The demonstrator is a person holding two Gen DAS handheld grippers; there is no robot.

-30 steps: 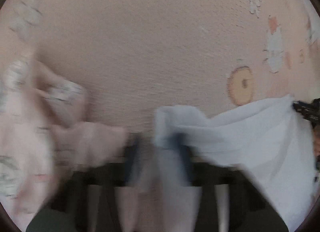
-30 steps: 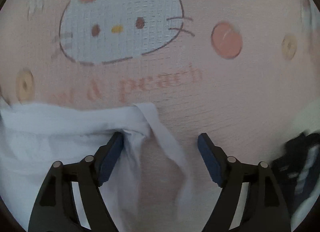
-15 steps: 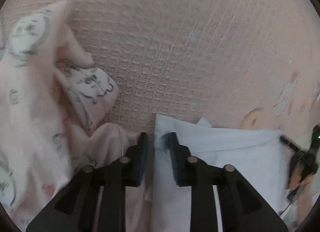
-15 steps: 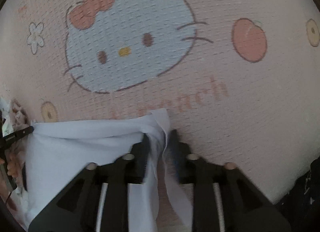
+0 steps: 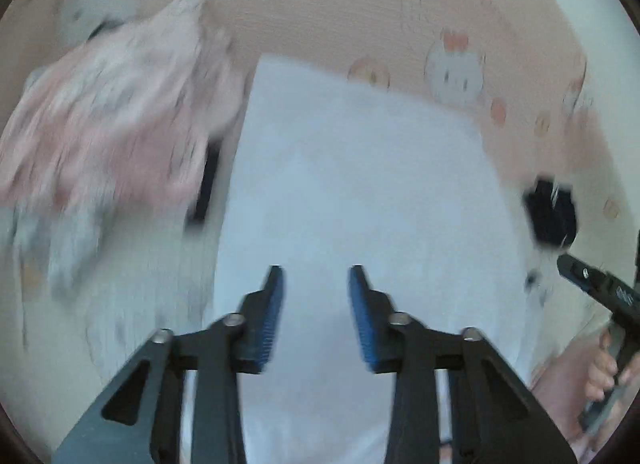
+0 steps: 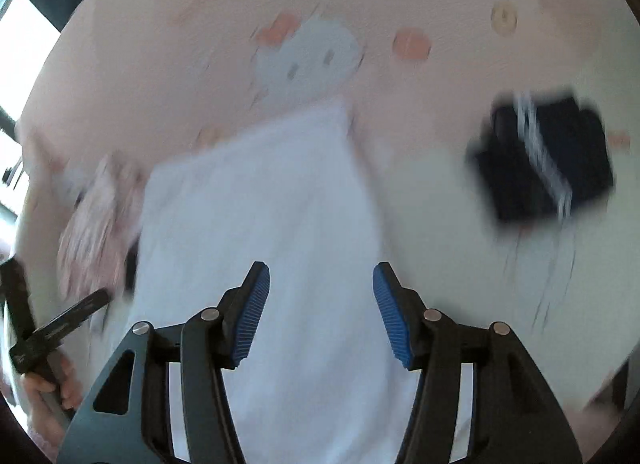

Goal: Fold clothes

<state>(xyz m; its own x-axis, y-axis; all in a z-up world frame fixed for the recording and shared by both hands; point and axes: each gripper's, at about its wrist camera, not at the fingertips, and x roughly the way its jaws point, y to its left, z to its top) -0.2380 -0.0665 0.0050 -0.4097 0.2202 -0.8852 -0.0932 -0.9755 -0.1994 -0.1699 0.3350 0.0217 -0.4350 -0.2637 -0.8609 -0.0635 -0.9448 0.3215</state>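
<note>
Your left gripper [image 5: 316,284] fingers stand narrowly apart and closing on nothing; your right gripper [image 6: 320,284] fingers are wider, opening, also empty. The white garment [image 5: 360,183] lies flat under and ahead of both pairs. Beyond, the pink garment [image 5: 112,111] lies left, the dark folded garment [image 6: 548,159] right, on the pink blanket [image 6: 200,43].

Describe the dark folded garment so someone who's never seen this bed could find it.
On the pink cartoon-cat sheet, look right of the big white garment lying in the middle. The dark garment lies apart there: a small navy square with a pale stripe, the only dark piece.
</note>
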